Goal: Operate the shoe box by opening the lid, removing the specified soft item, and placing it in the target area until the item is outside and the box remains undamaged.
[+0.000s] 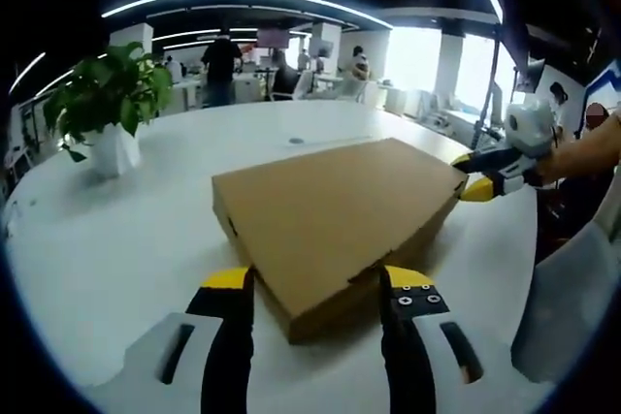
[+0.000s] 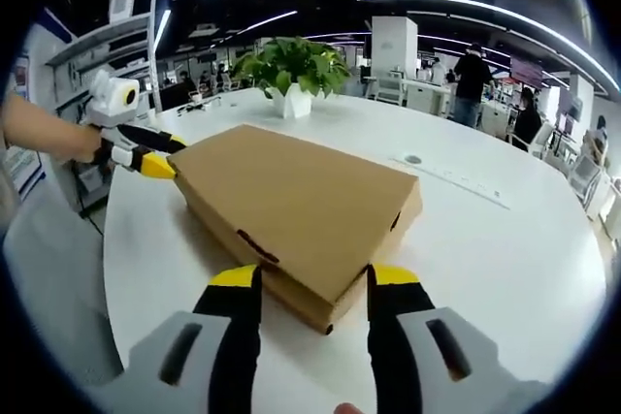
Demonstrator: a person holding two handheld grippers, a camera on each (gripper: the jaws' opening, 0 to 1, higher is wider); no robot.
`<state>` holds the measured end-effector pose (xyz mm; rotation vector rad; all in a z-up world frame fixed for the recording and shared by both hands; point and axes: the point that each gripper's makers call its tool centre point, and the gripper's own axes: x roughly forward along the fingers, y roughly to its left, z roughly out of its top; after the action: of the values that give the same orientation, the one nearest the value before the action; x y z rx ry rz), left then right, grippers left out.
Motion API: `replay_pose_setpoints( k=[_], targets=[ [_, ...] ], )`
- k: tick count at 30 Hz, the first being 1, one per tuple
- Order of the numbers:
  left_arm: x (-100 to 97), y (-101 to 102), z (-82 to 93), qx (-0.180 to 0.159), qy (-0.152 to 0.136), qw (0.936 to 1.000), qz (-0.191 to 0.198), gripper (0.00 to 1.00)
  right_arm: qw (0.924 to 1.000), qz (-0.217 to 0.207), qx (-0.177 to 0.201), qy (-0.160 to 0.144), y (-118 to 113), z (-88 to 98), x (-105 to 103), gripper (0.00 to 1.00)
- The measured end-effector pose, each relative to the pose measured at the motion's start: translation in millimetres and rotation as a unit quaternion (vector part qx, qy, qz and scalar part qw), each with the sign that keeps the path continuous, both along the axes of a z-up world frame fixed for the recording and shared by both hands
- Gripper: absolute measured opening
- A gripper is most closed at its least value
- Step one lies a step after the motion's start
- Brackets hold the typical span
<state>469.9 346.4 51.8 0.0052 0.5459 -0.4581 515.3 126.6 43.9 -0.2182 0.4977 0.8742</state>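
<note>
A flat brown cardboard shoe box [image 1: 330, 215] lies shut on a white round table [image 1: 116, 239]; nothing inside it can be seen. In the left gripper view, my left gripper [image 1: 318, 283] is open, its yellow-tipped jaws standing either side of the box's near corner. My right gripper [image 1: 485, 179] comes in from the right, its tips at the box's far right corner. In the right gripper view, the right gripper [image 2: 315, 280] is open astride the near corner of the box [image 2: 301, 196]. The left gripper [image 2: 146, 157] meets the box's left corner there.
A leafy plant in a white pot [image 1: 112, 147] [image 2: 291, 94] stands on the table beyond the box. A small round mark [image 2: 414, 158] and a thin strip [image 2: 456, 181] lie on the tabletop [image 2: 505, 259]. A person's arm [image 1: 582, 152] holds the right gripper. Office desks and people fill the background.
</note>
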Motion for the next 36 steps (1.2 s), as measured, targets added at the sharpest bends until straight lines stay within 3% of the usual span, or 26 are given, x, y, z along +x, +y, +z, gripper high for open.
replay_pose_setpoints(
  k=[36],
  targets=[
    [-54.4,61.7,-1.5,0.006,0.025,0.9996,-0.014,0.5,0.9998,0.021,0.007,0.004,56.8,0.5,-64.2,0.35]
  ],
)
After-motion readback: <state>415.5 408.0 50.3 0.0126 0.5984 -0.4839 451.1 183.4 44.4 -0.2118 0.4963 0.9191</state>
